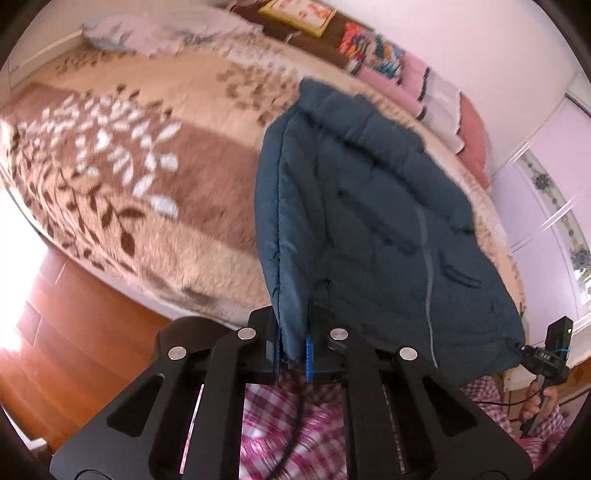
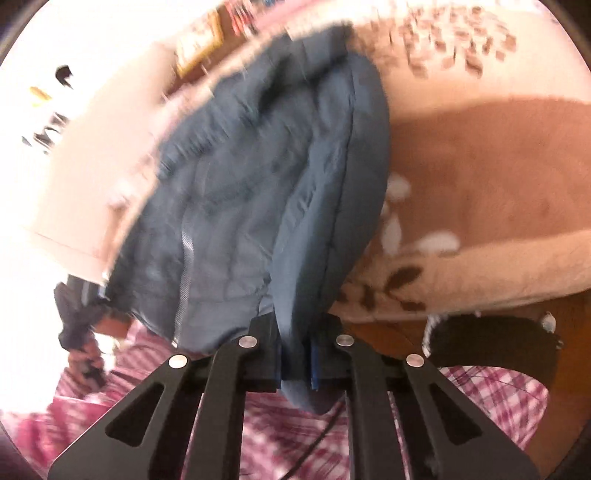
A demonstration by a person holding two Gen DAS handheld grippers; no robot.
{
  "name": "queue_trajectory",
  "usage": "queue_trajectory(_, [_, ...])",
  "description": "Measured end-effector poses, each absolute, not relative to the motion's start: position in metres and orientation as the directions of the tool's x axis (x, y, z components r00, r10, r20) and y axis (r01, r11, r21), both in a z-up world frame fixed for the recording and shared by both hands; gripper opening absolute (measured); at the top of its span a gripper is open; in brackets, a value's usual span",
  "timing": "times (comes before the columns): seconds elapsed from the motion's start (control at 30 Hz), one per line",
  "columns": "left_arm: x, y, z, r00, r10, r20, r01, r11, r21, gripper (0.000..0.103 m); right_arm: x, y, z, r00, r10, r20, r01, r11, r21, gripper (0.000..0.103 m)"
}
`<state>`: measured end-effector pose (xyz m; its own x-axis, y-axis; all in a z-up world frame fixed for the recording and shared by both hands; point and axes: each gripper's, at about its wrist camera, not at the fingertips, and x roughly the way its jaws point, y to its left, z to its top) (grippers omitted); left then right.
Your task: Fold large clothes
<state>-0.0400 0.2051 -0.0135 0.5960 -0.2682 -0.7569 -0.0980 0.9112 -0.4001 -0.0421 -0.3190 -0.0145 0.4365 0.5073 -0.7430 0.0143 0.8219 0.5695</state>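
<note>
Jaws of the left gripper and right gripper each pinch a hem corner of the blue padded jacket, which hangs ahead of them over the bed (slippery, bulky fabric), so a thin bite could slip and drop a corner mid-fold.

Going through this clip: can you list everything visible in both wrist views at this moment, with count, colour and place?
jacket: one, dark teal quilted, hanging from both grippers above the bed
blanket: one, beige and brown leaf print, covering the bed
pillows: a pile, pink and white, at the bed's far end
crumpled bedding: pale lilac, far corner
floor: orange-brown wood, beside the bed
wardrobe: lilac with flower trim, right edge
checked clothing: pink and white, on the person, below the grippers
left gripper: black, shut on the jacket's edge
right gripper: black, shut on the jacket's edge
</note>
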Motion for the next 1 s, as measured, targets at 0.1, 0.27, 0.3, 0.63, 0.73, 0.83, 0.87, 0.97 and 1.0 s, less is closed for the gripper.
queue_trajectory(0.1, [-0.05,0.203,0.012,0.634,-0.275,-0.723,-0.066,0.912,-0.404,0.009,-0.049,-0.329,0.019,0.51,0.499,-0.701,-0.014,0.819,0.573,0.011])
queue_trajectory(0.27, [-0.077,0.198,0.039,0.662,-0.278,-0.696,-0.028,0.919,-0.393,0.009,-0.072,-0.344,0.039,0.545,0.484,-0.684,-0.027,0.826,0.564,0.011])
queue_trajectory(0.3, [-0.082,0.197,0.042,0.662,-0.279,-0.696,-0.026,0.919,-0.393,0.009,-0.074,-0.344,0.039,0.543,0.485,-0.685,-0.027,0.826,0.563,0.011])
queue_trajectory(0.63, [-0.114,0.192,0.075,0.696,-0.283,-0.659,0.004,0.92,-0.391,0.009,-0.12,-0.335,0.051,0.559,0.472,-0.682,-0.037,0.836,0.548,0.011])
queue_trajectory(0.73, [-0.104,0.189,0.093,0.725,-0.284,-0.628,0.026,0.922,-0.386,0.009,-0.116,-0.335,0.067,0.586,0.47,-0.66,-0.06,0.838,0.543,0.011])
queue_trajectory(0.83, [-0.084,0.187,0.112,0.751,-0.284,-0.596,0.046,0.923,-0.381,0.009,-0.099,-0.332,0.095,0.622,0.466,-0.63,-0.107,0.847,0.521,0.011])
queue_trajectory(0.87, [-0.078,0.185,0.118,0.759,-0.283,-0.587,0.052,0.924,-0.379,0.009,-0.093,-0.331,0.102,0.626,0.465,-0.625,-0.118,0.85,0.514,0.011])
queue_trajectory(0.97, [-0.045,0.185,0.138,0.781,-0.28,-0.559,0.07,0.928,-0.366,0.009,-0.058,-0.334,0.13,0.645,0.46,-0.61,-0.148,0.858,0.491,0.011])
queue_trajectory(1.0, [-0.031,0.186,0.145,0.787,-0.281,-0.549,0.073,0.926,-0.37,0.009,-0.045,-0.336,0.137,0.65,0.458,-0.607,-0.148,0.859,0.49,0.011])
